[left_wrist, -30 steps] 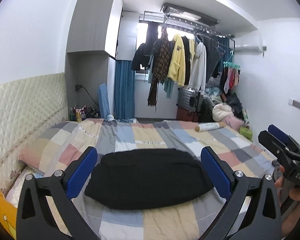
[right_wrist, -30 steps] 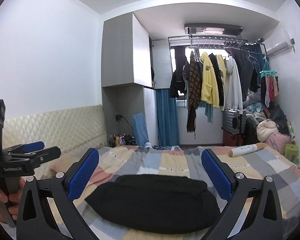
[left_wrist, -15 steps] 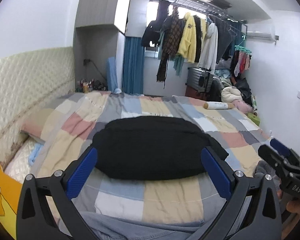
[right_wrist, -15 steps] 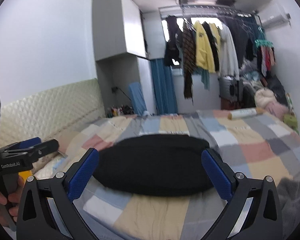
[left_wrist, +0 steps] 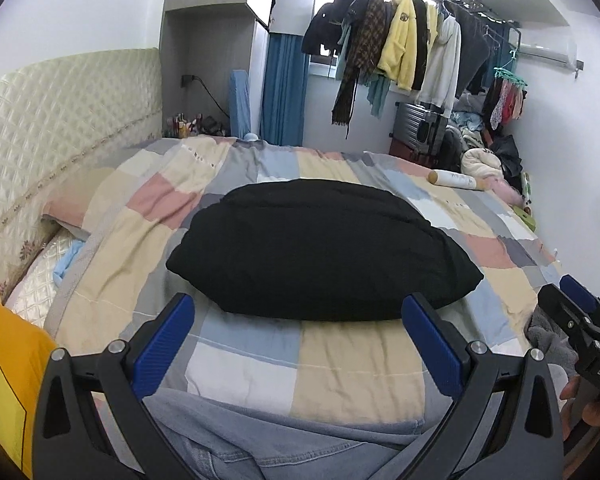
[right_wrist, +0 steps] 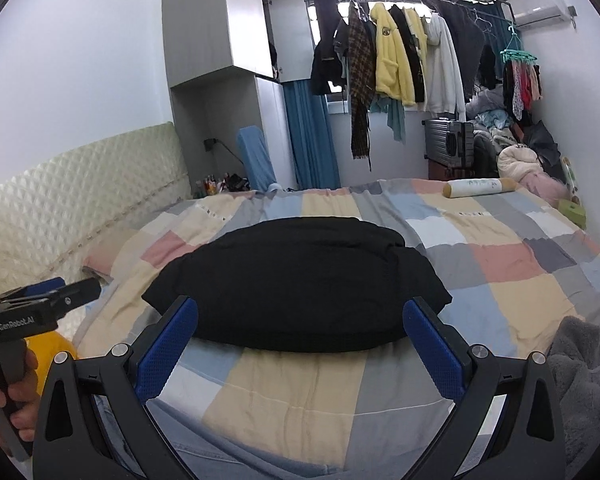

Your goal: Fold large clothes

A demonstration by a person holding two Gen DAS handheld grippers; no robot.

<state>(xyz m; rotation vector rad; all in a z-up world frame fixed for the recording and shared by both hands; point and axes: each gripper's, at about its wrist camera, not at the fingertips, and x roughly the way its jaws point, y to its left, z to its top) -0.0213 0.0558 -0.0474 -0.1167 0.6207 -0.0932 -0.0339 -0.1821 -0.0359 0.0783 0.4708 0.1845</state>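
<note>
A folded black garment [left_wrist: 320,252] lies flat in the middle of the bed; it also shows in the right wrist view [right_wrist: 300,284]. A blue denim garment [left_wrist: 284,440] lies at the bed's near edge, under my left gripper [left_wrist: 300,336]. The left gripper is open and empty, held above the bed in front of the black garment. My right gripper [right_wrist: 300,336] is open and empty too, at the same near side. A grey fleece garment [right_wrist: 584,392] lies at the right. Each gripper shows at the edge of the other's view.
The bed carries a patchwork quilt [left_wrist: 364,364]. A padded headboard [left_wrist: 60,120] runs along the left. A yellow item [left_wrist: 4,368] sits at the near left. A rolled tube [right_wrist: 480,188] lies at the far right. Clothes hang on a rack [right_wrist: 400,68] behind the bed.
Both grippers have tilted down towards the bed, so the black garment sits higher in view and the denim at the near edge has come into sight. Both stay open.
</note>
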